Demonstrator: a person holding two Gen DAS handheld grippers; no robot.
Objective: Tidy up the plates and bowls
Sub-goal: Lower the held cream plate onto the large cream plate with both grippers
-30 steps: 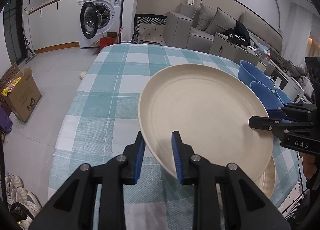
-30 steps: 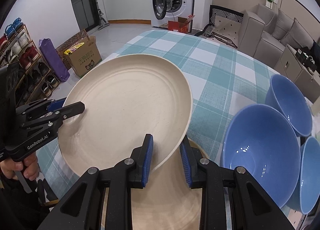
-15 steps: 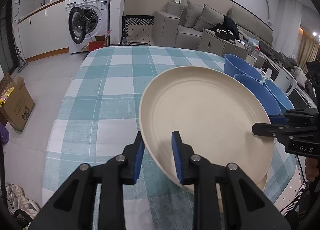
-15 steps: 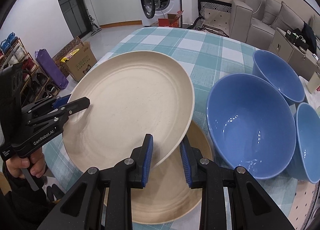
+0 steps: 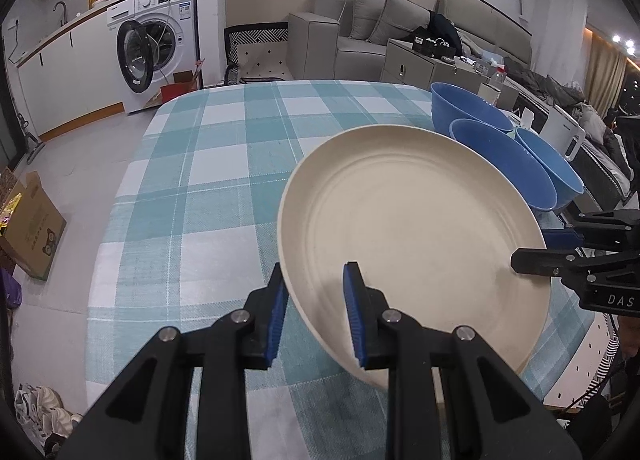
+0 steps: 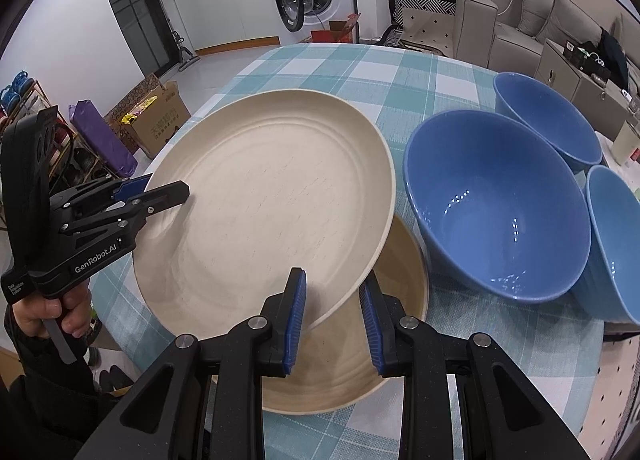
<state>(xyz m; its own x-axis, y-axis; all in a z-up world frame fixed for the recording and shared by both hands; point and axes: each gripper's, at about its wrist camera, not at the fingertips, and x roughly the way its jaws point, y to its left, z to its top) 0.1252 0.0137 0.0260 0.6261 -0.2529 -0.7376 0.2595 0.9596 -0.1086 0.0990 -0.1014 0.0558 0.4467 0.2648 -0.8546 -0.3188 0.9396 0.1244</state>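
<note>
From the left wrist camera I see my left gripper [image 5: 314,312] clamped on the near rim of the cream plate [image 5: 412,227], one blue pad under the rim and one on the plate's inner face; the plate is tilted and held clear of the checked tablecloth [image 5: 208,187]; beyond the fingers and to their right sit three blue bowls [image 5: 500,157], close together on the cloth; at the plate's far right edge my right gripper [image 5: 536,248] bites the rim, a finger above and a finger below. From the right wrist camera, my left gripper [image 6: 160,189] pinches the plate's [image 6: 272,195] left edge; my right gripper [image 6: 332,312] is closed on the near rim; directly under the fingers lies a second plate [image 6: 360,360], tan and flat on the cloth; the bowls [image 6: 500,203] stand just right of the fingers.
</note>
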